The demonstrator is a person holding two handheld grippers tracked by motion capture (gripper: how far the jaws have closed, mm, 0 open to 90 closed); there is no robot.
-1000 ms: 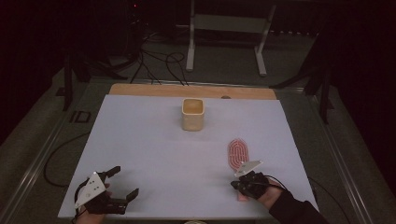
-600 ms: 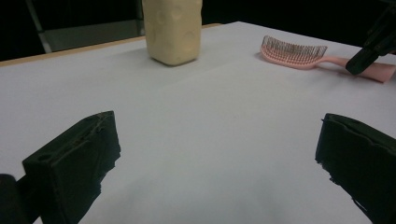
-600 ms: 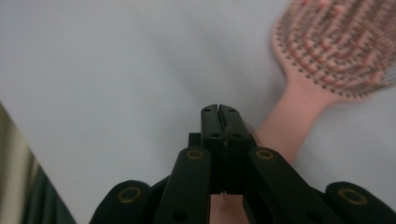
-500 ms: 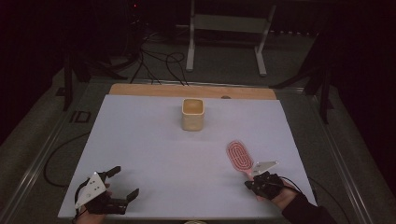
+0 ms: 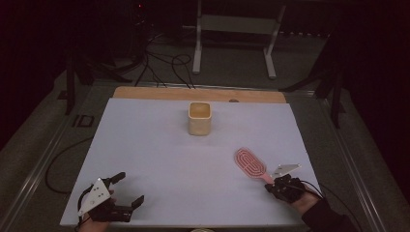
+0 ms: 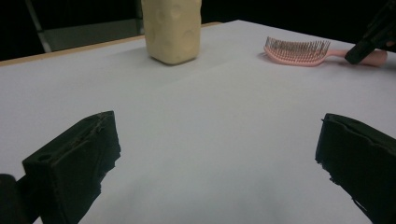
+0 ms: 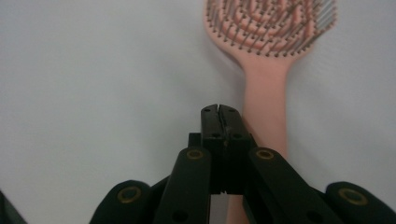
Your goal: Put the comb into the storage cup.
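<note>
**High view inventory: white table, two hand-held grippers, hairbrush and cup**

High view, item one: a table [image 5: 159, 159] with a white top and a strip of bare wood along its far edge. A dark floor with cables lies beyond it.

Item two: a cream-coloured cup [image 5: 199, 118], upright, at the far middle of the table, well apart from both grippers. In the left gripper view its side shows shallow round dimples.

Item three: a pink hairbrush [image 5: 251, 165], lying flat at the near right, bristles up, its oval head pointing away from the person and its handle toward the right hand. The right gripper view shows rows of dark-tipped bristles on the head.

Item four: left gripper [image 5: 126, 191], at the near left corner, held by a hand. Its jaws stand wide apart with only bare table between them. A grey three-cornered plate sits on top.

Item five: right gripper [image 5: 270, 187], at the near right edge, by the handle end of the brush. In the right gripper view its jaws are pressed together with no gap, closed on nothing; the brush handle lies just beside them and passes under the linkage.
</note>
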